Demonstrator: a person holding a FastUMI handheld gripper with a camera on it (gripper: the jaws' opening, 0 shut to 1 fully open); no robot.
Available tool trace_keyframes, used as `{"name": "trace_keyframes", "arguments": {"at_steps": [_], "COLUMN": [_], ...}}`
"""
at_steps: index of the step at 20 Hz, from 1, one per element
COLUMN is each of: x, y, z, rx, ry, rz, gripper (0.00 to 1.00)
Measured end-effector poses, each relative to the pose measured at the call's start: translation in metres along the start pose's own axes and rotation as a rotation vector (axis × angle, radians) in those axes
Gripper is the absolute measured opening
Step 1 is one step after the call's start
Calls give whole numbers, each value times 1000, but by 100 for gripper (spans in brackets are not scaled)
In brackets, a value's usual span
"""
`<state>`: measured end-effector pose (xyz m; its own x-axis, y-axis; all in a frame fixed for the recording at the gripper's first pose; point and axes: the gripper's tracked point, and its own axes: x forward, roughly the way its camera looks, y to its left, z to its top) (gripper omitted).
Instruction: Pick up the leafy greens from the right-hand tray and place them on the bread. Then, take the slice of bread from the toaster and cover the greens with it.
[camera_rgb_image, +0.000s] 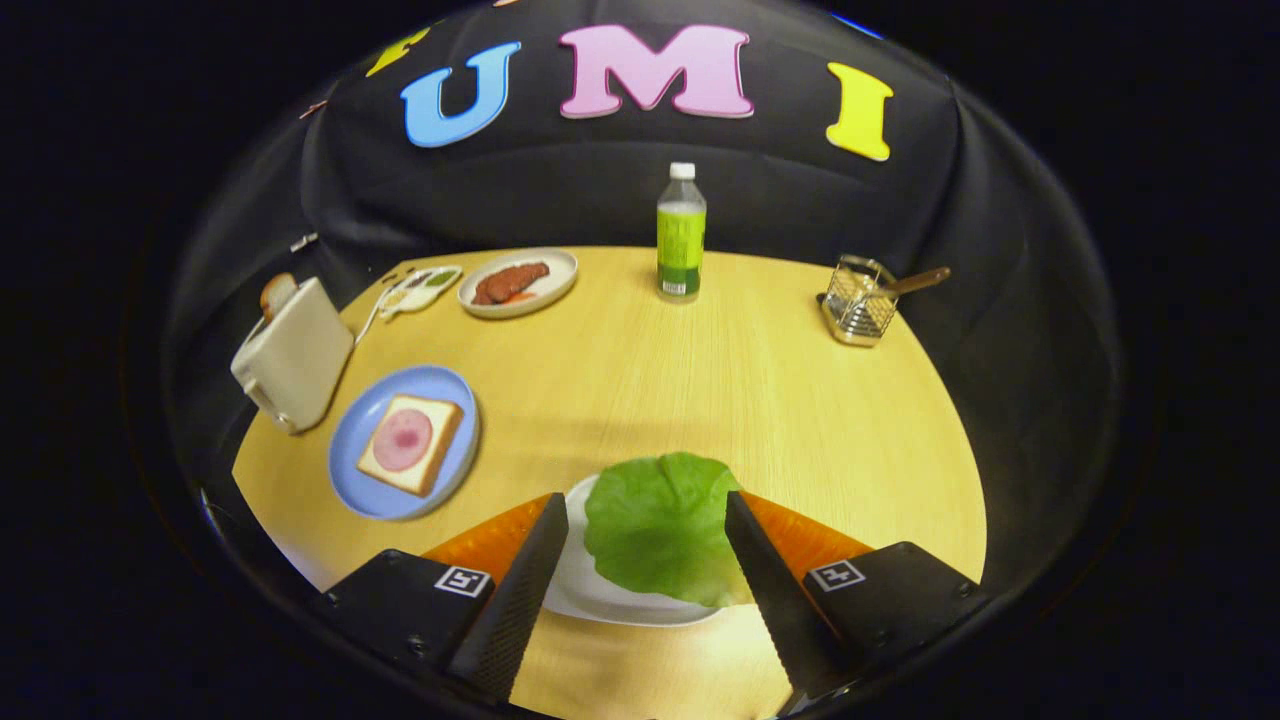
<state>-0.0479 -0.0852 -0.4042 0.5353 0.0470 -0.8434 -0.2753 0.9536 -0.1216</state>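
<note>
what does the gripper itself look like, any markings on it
The gripper has two flat, tapered jaws with finely textured inner faces, spread open either side of the lettuce leaf. Each is mounted on a black block with screws and a small square black-and-white tag on top.

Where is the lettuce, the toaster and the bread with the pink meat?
lettuce (660, 535), gripper view, middle of the leaf, between the open tool's fingers
toaster (295, 355), gripper view, its pale side
bread (410, 443), gripper view, on the pink meat slice

You find no readable text on the table's things. The bottle (681, 234) wears a green label, its print too small to read.
</note>
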Motion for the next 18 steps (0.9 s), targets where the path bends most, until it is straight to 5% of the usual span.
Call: {"name": "trace_keyframes", "arguments": {"at_steps": [7,15,16,18], "x": [41,48,46,48], "y": [-16,-10,-9,-8], "z": [-41,-47,-48,-49], "rx": [-110,-118,-113,-111], "ry": [127,163,177,198], "rz": [47,92,85,80], "gripper": [98,81,68,66]}}
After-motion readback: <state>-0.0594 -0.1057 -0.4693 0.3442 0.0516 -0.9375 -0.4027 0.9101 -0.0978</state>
